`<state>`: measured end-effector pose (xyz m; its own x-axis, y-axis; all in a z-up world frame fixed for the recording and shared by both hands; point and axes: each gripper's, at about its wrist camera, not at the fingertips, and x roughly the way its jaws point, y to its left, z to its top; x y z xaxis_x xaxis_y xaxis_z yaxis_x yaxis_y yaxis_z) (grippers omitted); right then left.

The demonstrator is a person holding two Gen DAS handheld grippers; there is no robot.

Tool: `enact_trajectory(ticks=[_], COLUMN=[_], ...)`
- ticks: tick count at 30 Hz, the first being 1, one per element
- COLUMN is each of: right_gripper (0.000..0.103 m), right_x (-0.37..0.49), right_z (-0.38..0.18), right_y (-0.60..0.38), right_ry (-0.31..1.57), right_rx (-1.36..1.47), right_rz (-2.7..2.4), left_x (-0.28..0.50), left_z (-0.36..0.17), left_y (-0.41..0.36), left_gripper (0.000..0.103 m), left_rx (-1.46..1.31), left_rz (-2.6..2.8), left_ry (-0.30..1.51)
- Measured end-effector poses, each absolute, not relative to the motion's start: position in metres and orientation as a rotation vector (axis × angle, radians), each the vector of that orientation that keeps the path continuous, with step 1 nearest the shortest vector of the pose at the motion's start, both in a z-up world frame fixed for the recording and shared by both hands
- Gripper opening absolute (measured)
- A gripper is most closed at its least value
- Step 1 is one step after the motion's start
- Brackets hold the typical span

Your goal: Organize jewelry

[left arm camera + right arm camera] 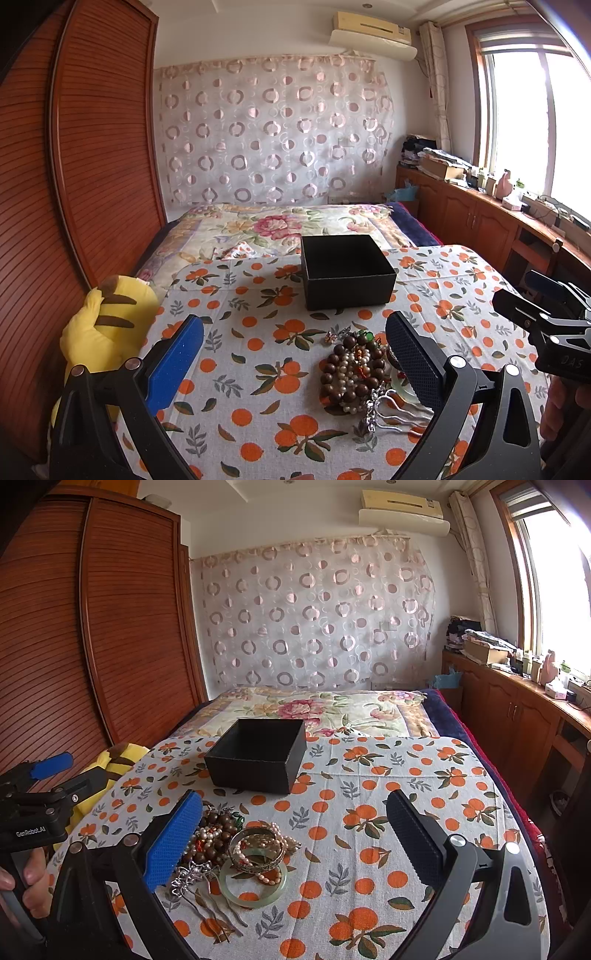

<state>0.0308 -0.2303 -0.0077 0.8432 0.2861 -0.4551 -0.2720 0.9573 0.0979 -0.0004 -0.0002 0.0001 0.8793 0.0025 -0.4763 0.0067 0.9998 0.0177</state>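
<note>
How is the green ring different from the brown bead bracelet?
The pale green bangle is one smooth, solid ring; the brown bead bracelet is many round beads strung together. The green bangle is light and see-through looking; the brown bead bracelet is dark and wood-coloured. The green bangle lies at the pile's near edge; the brown bead bracelet sits nearer the black box. Both rest on the orange-print cloth.

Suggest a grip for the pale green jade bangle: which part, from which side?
Take the jade bangle on its near rim arc, coming from above with one finger inside the ring and one outside. It lies flat on the tablecloth, and that arc is bare, while the metal bangle and pearl strand lie over its far part. The right gripper is open and nearest.
</note>
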Motion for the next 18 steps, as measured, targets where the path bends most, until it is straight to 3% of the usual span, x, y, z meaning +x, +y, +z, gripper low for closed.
enact_trajectory(ticks=[18], right_gripper=[0.101], right_x=[0.0294], right_z=[-0.0066], right_y=[-0.2302], right_ry=[0.485], right_rx=[0.029], right_rz=[0.295], left_x=[-0.0003], left_z=[0.0001], left_y=[-0.0003], left_gripper=[0.095], left_rx=[0.019], left_rz=[-0.003], left_ry=[0.497])
